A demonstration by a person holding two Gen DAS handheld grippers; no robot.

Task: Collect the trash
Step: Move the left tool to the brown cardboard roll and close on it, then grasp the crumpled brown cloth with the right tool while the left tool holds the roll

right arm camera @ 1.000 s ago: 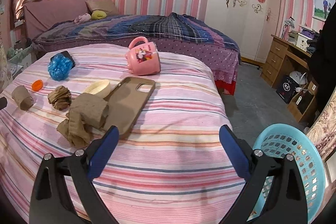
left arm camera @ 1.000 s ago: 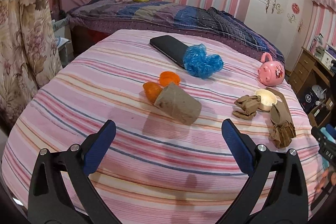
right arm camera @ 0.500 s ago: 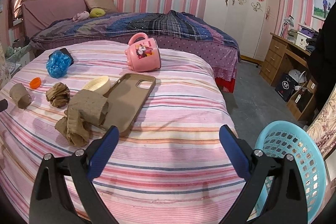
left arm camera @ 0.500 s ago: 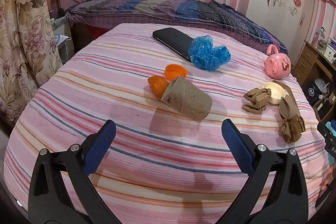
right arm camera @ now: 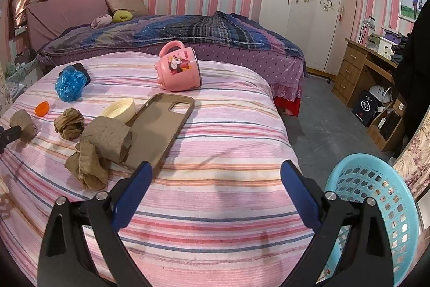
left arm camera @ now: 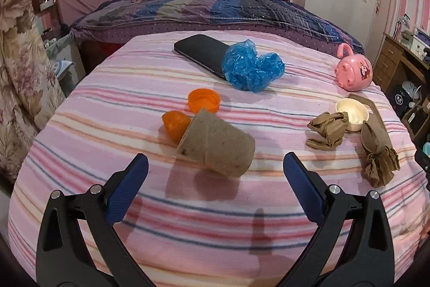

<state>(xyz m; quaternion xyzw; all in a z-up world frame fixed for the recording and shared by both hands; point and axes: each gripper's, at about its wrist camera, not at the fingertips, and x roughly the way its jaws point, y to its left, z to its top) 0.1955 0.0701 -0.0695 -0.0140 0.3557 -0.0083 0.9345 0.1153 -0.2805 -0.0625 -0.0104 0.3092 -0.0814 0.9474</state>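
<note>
Two open grippers, nothing held, trash scattered over the striped bedspread [left arm camera: 80, 109].

Left wrist view: the left gripper [left arm camera: 215, 174] stands wide and empty, its fingers either side of a brown paper cup [left arm camera: 216, 145] lying on its side, an orange cap [left arm camera: 176, 124] touching its mouth and a second orange cap [left arm camera: 204, 100] just beyond. Closing hard could crush the cup or roll it away on the soft cover; a blue plastic bag [left arm camera: 252, 69] rests on a black phone [left arm camera: 199, 51], easily dragged along.
Right wrist view: the right gripper [right arm camera: 215, 184] is also wide and empty, near a crumpled brown paper wad [right arm camera: 102, 147] overlapping a phone case [right arm camera: 161, 129]. The blue basket [right arm camera: 376, 209] sits off the bed's edge, so a loose drop could miss.
</note>
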